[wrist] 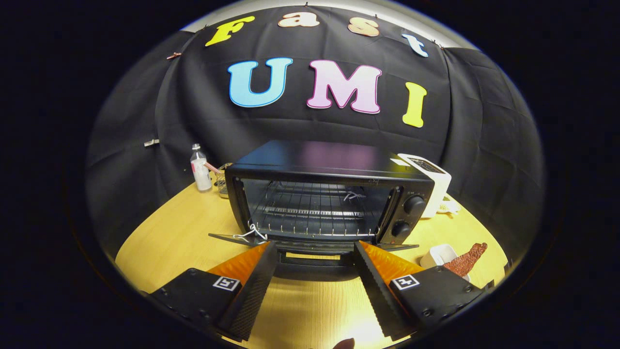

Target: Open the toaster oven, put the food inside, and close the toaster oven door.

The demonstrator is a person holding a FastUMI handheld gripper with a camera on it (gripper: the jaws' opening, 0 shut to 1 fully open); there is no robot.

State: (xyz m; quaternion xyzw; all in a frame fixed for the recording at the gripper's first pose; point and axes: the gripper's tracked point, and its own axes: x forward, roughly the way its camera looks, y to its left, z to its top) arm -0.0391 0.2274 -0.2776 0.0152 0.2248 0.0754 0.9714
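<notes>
A black toaster oven (329, 194) stands on the wooden table straight ahead of my fingers. Its door (315, 245) hangs fully down and lies flat just beyond my fingertips, with the handle (312, 261) toward me. Inside I see a bare wire rack (315, 208). My gripper (315, 249) is open, fingers spread wide on either side of the door handle, with nothing between them. The food, a reddish-brown piece (466, 260), rests on a small white dish (440, 255) to the right of the oven, beyond my right finger.
A clear bottle with a white label (200, 168) and a small wire holder (223, 180) stand behind the oven's left side. A white appliance (428, 182) sits at the oven's right rear. White cord (249, 233) hangs at the door's left hinge.
</notes>
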